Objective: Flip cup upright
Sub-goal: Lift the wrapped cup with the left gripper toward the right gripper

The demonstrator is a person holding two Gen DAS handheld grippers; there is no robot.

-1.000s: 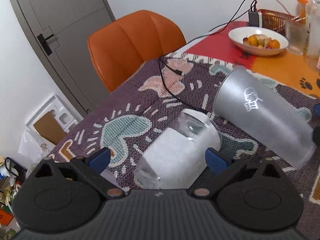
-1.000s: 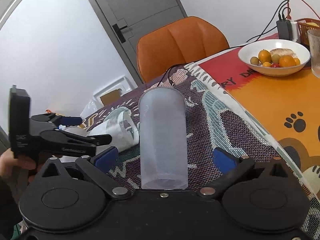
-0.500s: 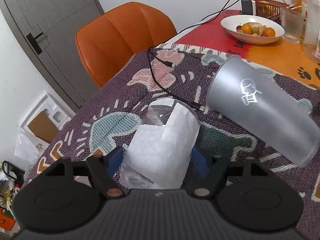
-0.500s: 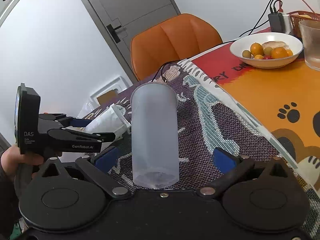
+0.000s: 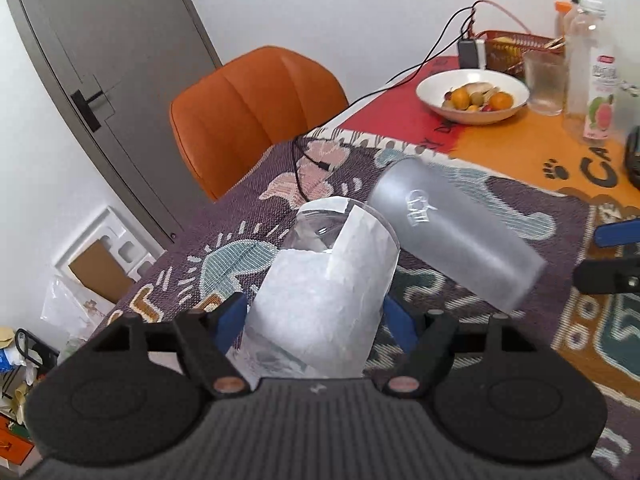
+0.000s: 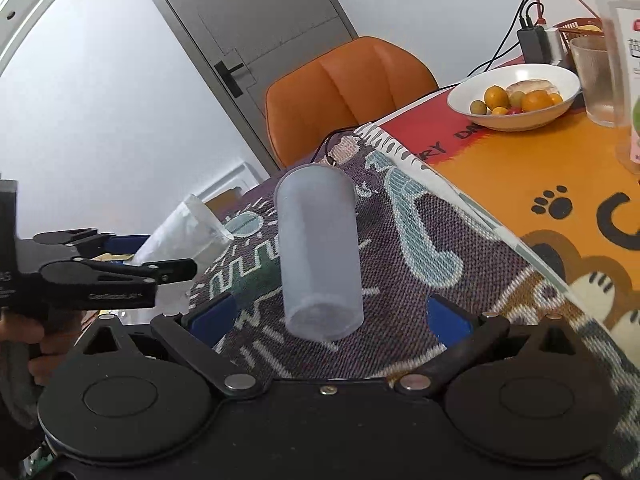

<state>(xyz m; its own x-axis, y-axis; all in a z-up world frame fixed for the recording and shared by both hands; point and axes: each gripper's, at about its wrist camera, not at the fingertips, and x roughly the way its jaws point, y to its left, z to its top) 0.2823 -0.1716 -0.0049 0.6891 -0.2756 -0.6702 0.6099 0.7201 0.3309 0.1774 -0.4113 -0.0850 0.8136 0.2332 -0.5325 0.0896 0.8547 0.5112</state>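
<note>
Left wrist view, biggest first: the desk (image 5: 520, 148) carries a coarse woven mat (image 5: 256, 216) with purple, teal and pink figures, and beyond it a smooth orange and red cloth with black paw prints. Behind the desk's far edge stands a padded orange chair (image 5: 256, 100) with stitched panels. On the cloth sits a shallow white bowl (image 5: 472, 92) of round fruit.

A frosted grey cup (image 5: 452, 232), a long tapered cylinder with a white logo, lies tilted on the mat, its closed base towards the camera in the right wrist view. The right gripper (image 6: 328, 316) has its blue-padded jaws spread wide on either side of that base, not touching it.

A clear glass cup (image 5: 324, 292), lined with crinkled white paper, is pinched between the jaws of the left gripper (image 5: 316, 316), its open rim pointing away and slightly up, just beside the frosted cup.
</note>
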